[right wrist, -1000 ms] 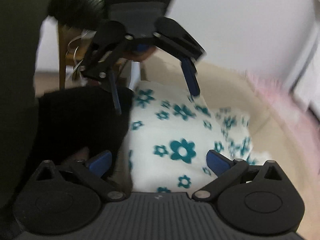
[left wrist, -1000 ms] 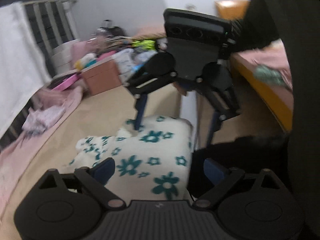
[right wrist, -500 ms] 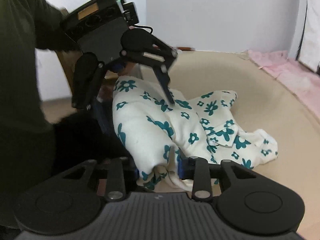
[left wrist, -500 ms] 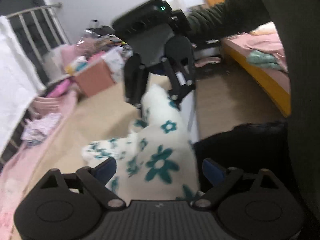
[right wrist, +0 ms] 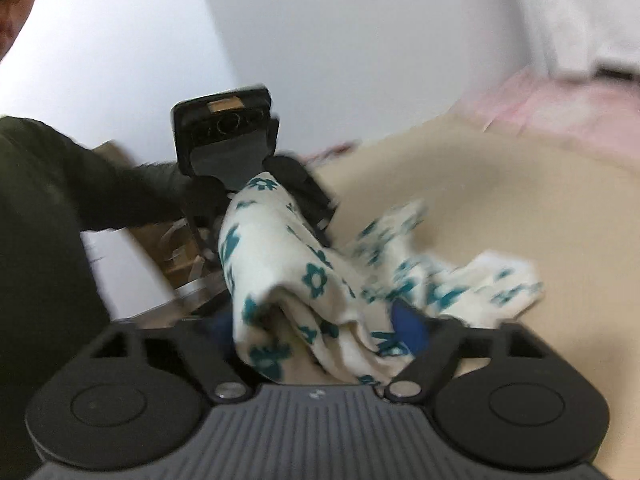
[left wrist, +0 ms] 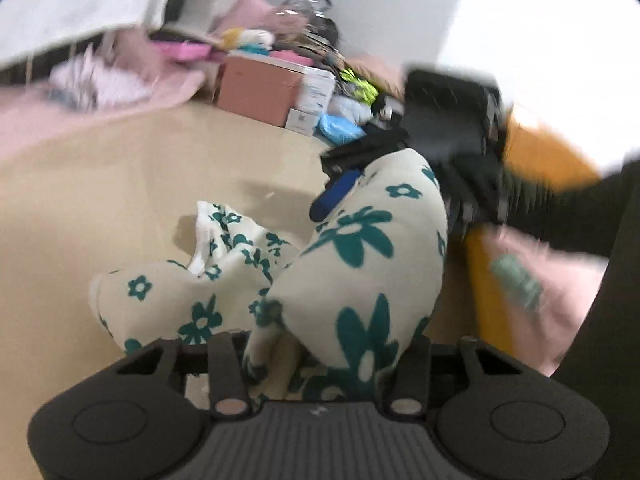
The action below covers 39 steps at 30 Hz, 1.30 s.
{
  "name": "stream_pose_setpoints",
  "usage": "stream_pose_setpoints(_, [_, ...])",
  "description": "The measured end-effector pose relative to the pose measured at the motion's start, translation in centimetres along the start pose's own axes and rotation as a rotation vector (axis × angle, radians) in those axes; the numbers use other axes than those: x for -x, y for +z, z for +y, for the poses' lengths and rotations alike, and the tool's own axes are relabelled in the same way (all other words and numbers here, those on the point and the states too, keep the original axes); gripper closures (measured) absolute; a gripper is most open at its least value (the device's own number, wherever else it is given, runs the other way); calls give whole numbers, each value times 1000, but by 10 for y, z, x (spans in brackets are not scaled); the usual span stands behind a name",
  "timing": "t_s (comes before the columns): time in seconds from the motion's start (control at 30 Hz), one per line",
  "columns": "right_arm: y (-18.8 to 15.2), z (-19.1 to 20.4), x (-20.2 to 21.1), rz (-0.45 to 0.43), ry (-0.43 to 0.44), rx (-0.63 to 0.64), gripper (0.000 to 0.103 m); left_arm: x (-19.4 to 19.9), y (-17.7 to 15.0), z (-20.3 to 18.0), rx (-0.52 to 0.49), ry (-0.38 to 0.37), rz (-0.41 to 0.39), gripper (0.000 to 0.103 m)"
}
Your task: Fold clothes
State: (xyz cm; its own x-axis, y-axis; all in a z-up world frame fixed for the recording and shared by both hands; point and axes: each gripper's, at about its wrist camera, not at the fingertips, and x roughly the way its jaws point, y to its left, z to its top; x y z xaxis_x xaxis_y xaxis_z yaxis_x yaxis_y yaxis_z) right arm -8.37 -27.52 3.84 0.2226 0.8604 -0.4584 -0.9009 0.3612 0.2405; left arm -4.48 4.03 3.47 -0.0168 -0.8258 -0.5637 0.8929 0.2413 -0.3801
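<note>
Beige bed surface (left wrist: 120,184), smooth and wide. Along its far edge, a pink cardboard box (left wrist: 256,92) with a white carton (left wrist: 314,92) just beside it, blue plastic bags (left wrist: 340,128) and a yellow-green item (left wrist: 360,84) near them. Pink blanket (left wrist: 80,96) heaped at the far left corner. White cloth (left wrist: 68,12) hanging above. Plain white wall (right wrist: 360,40) behind. Orange wooden furniture (left wrist: 548,160) at right.

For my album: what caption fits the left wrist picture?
Floral garment bunched between both grippers above the beige bed sheet.
</note>
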Motion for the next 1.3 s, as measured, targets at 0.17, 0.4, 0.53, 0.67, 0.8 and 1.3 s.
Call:
stream_pose_setpoints(0.17, [-15, -28, -9, -94, 10, -180, 44, 5, 13, 45, 308, -110, -31, 57])
stream_pose_setpoints(0.4, [-29, -79, -17, -169, 26, -681, 61, 16, -3, 62, 574, 84, -232, 50])
stream_pose_setpoints(0.53, [-35, -82, -15, -203, -62, -744, 61, 26, -10, 56, 709, 236, -399, 50])
stream_pose_setpoints(0.67, [-46, -80, -11, -248, -172, -784, 54, 23, -3, 46, 693, 374, -457, 50])
stream_pose_setpoints(0.8, [-34, -58, -4, -257, -397, -694, 39, -1, 0, 49, 794, 501, -438, 55])
stream_pose_setpoints(1.3, [15, 9, -63, -278, -828, -350, 90, -17, 25, 43, 640, 765, -500, 95])
